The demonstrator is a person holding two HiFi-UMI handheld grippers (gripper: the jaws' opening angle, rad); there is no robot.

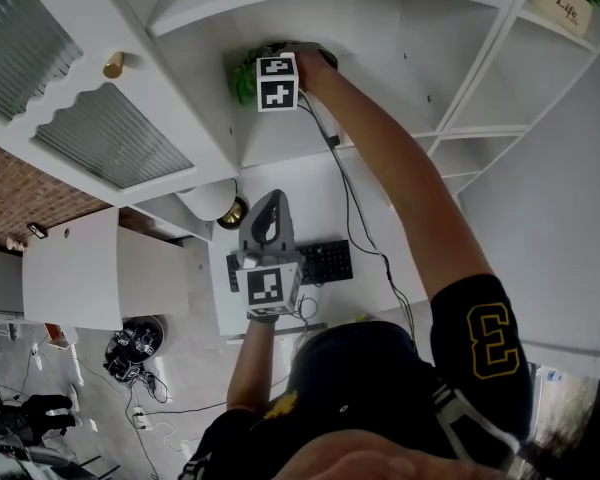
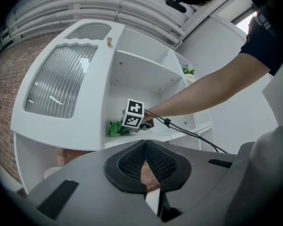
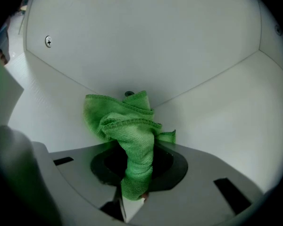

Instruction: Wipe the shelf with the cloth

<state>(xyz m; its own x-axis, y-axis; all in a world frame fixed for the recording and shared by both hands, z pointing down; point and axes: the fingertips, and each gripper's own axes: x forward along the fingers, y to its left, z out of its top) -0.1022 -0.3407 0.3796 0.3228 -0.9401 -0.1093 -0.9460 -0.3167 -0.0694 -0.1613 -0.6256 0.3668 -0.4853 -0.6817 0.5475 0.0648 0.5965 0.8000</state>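
Right tongs (image 3: 134, 185) are clamped on the green cloth (image 3: 126, 126), and it's pushed deep into the back corner of the shelf (image 2: 118, 140). In the head view that's the upper middle of the frame, with the arm stretched right out. Left tongs (image 2: 145, 171) are pressed together with nothing in them, parked down in the centre of the head view above the keyboard (image 1: 315, 260).

Stuff I'd worry about from here:

- The cloth is all bunched into a wad, with only a narrow twisted strip between the jaws. My guess is that dragging it hard across the board either tugs it loose or just rolls the wad along, so hardly any fabric actually wipes.
- It's jammed right where the walls meet. Push any further and the hard front of the tongs probably scrapes the white paint instead of the cloth doing it.
- The cable (image 1: 355, 218) hangs off the right arm, down the middle of the head view. A wide sweep could snag it on the shelf edge.
- A reach this long means little downward pressure, so the wipe may only skim.
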